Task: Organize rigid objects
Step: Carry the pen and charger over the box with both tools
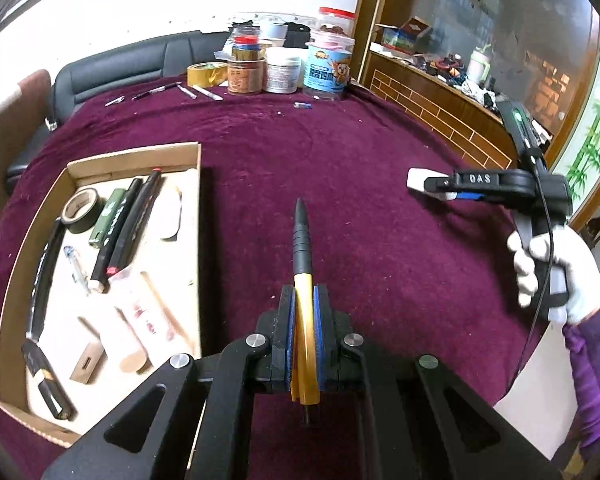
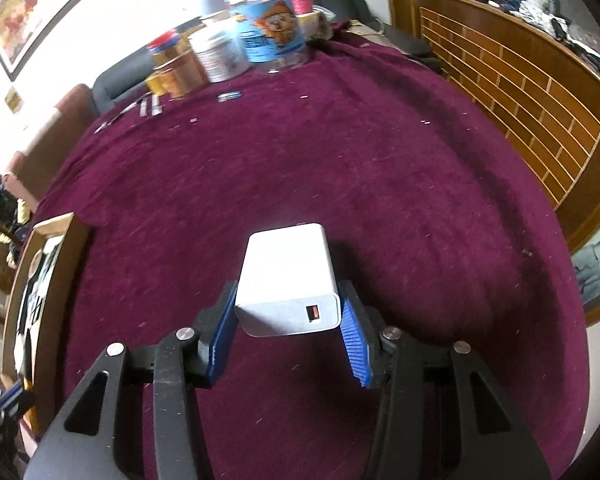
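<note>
My left gripper (image 1: 304, 300) is shut on a yellow pen (image 1: 303, 280) with a black tip, held above the purple cloth, pointing away. A cardboard tray (image 1: 198, 216) lies to its left, holding markers, a tape roll (image 1: 80, 210) and other small items. My right gripper (image 2: 288, 304) is shut on a white USB charger block (image 2: 288, 276) above the cloth. The right gripper also shows in the left wrist view (image 1: 432, 186), at right, with the charger (image 1: 418, 178) between its fingers. The tray's edge shows in the right wrist view (image 2: 66, 248) at far left.
Jars, tubs and a yellow tape roll (image 1: 206, 74) stand at the table's far edge, with loose pens (image 1: 206, 92) beside them. A black sofa (image 1: 132, 64) is behind. A wooden counter (image 1: 440, 112) runs along the right. The purple cloth (image 1: 340, 160) covers the table.
</note>
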`<state>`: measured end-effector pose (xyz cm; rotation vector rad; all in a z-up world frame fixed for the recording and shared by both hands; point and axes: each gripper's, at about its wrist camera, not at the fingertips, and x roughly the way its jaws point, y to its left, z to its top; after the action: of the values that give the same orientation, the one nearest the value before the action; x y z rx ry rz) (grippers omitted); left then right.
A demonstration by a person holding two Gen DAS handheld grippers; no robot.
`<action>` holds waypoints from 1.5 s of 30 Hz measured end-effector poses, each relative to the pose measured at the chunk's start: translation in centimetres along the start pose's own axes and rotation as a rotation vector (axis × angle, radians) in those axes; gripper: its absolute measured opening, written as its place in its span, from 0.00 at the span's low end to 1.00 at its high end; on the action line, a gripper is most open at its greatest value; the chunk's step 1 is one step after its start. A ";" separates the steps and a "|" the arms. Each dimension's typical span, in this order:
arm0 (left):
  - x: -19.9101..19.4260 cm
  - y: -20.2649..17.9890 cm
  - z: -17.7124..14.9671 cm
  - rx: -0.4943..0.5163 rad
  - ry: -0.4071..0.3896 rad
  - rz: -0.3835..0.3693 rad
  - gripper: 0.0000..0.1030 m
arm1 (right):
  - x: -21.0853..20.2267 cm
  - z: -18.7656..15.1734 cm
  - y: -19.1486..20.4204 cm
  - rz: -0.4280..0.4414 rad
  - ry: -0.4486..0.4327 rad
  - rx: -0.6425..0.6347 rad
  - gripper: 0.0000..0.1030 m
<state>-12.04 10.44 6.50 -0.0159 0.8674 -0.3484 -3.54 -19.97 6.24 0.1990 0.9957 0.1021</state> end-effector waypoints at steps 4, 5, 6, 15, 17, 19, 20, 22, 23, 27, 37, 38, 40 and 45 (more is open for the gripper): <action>-0.8 0.9 -0.4 -0.028 -0.007 -0.005 0.06 | -0.7 -0.9 1.8 0.064 -0.002 -0.028 0.45; -1.0 1.1 -0.5 -0.033 -0.009 -0.005 0.06 | -0.8 -1.1 2.3 0.081 -0.002 -0.034 0.45; -1.2 1.2 -0.6 -0.037 -0.011 -0.004 0.06 | -1.0 -1.3 2.8 0.095 -0.003 -0.039 0.45; -2.7 3.4 -1.3 -0.100 -0.022 -0.011 0.06 | -2.2 -2.9 6.9 0.173 0.000 -0.116 0.45; -3.3 4.0 -1.5 -0.112 -0.030 -0.009 0.06 | -2.3 -3.1 7.6 0.180 0.002 -0.130 0.45; -3.8 4.6 -1.6 -0.124 -0.036 -0.010 0.06 | -2.3 -3.3 8.4 0.193 0.006 -0.142 0.45; -4.2 5.0 -1.6 -0.134 -0.041 -0.007 0.06 | -2.3 -3.3 8.8 0.199 0.008 -0.147 0.45; -4.7 5.9 -1.8 -0.149 -0.049 0.001 0.06 | -2.3 -3.4 9.7 0.212 0.010 -0.164 0.45; -4.9 6.4 -1.9 -0.158 -0.053 0.005 0.06 | -2.4 -3.5 10.3 0.222 0.010 -0.176 0.45; -5.6 8.8 -2.3 -0.214 -0.060 0.023 0.06 | -2.7 -3.8 12.4 0.258 0.014 -0.213 0.45; -5.3 12.9 -3.6 -0.313 -0.051 0.048 0.06 | -2.2 -4.9 18.5 0.342 0.050 -0.308 0.45; -5.1 13.2 -3.7 -0.321 -0.046 0.045 0.06 | -2.0 -5.0 19.1 0.347 0.056 -0.319 0.45; -4.7 13.7 -3.9 -0.334 -0.035 0.040 0.06 | -1.6 -5.4 20.4 0.360 0.071 -0.343 0.45; -3.5 14.6 -4.6 -0.360 -0.007 0.021 0.06 | -0.4 -6.4 23.6 0.377 0.105 -0.403 0.45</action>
<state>-13.28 25.83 3.92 -0.3413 0.9132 -0.1684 -9.01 3.81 8.26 0.0091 1.0114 0.6571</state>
